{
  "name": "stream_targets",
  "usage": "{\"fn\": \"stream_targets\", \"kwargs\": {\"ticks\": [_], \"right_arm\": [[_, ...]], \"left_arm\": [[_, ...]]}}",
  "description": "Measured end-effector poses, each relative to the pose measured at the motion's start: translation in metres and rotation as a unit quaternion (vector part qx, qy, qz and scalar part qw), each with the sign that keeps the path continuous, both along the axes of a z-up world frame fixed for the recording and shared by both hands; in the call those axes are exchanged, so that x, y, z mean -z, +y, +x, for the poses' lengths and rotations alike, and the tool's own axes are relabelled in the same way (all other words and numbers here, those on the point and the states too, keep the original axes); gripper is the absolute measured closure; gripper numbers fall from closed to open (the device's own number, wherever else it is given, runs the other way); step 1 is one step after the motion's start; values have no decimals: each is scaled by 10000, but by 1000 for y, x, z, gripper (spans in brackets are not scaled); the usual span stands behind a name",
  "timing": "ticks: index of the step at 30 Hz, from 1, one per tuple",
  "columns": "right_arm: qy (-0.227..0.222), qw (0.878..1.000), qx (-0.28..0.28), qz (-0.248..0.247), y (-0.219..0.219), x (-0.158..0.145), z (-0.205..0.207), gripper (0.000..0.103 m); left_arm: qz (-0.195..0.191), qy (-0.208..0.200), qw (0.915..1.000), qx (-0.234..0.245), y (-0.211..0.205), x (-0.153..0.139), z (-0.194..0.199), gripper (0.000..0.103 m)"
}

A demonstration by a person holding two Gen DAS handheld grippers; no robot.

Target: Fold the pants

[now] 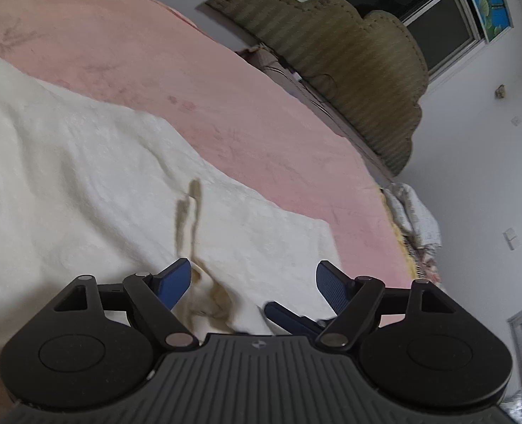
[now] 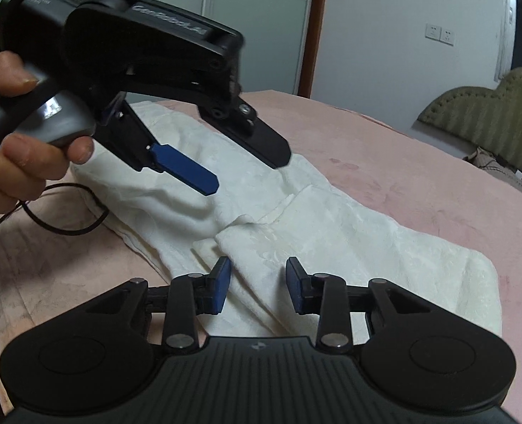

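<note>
Far left in the right wrist view, a hand (image 2: 17, 148) gripped the handle of the left gripper (image 2: 247, 173), a black cable (image 2: 66, 226) trailing below it onto the pink bedspread (image 2: 420, 183). That gripper hung above the upper stretch of the white pants (image 2: 331, 233), jaws spread wide, nothing between them; its own view confirmed this, the left gripper (image 1: 254, 282) empty over white cloth with a tan drawstring (image 1: 190, 212) running up from a bunched tan knot beside its left finger. Moving right, the pants lay lengthwise across the bed, a loose flap turned over near the middle. Low centre, the right gripper (image 2: 257, 282) stood partly open, straddling a ridge of the fabric; the blue pads (image 2: 222, 284) appeared close to the cloth but not pressing on it, so no hold yet, by my reading. Far right, an olive tufted headboard (image 2: 491, 113) stood against the wall. Step in hand looked like taking hold of the near edge for a fold. Next move called for the right jaws to pinch shut on the ridge and the left gripper to drop and seize a matching edge.
</note>
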State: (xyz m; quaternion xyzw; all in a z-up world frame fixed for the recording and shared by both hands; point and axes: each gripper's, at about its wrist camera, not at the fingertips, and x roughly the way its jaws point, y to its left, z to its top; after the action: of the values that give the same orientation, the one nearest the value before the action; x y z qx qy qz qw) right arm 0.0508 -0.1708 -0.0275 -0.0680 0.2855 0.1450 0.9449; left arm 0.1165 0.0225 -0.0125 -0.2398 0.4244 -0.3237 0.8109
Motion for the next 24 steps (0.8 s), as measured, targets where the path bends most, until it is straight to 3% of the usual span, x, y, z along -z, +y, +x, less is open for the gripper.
{"fn": "stream_targets", "kwargs": {"ticks": [4,8,12,16,17,19,21,24], "right_arm": [[-17,9991,210,379,-10,-3,2,69],[33,9982,348,487,-17,-2,4,69],[76,9995,297,-80,-6,10,4,69],[-150,9986,110,-488,9,12,0,69],[-232,9977,67,-630,14,13,-2,71],[-406,9945,13,-968,24,17,-5,91],[-568,9928,11,-1053,27,18,-9,93],[-635,9958,99,-651,15,10,-13,94]], "left_arm": [[-406,466,9972,429,-6,13,3,22],[-245,859,9945,540,-11,38,4,23],[-496,1025,9925,445,-3,43,9,22],[-673,906,9933,229,1,32,20,18],[-729,946,9926,214,0,32,22,16],[-871,1150,9892,242,-4,36,27,16],[-1010,1385,9847,302,-10,44,31,16],[-1182,1568,9803,208,-14,51,37,16]]}}
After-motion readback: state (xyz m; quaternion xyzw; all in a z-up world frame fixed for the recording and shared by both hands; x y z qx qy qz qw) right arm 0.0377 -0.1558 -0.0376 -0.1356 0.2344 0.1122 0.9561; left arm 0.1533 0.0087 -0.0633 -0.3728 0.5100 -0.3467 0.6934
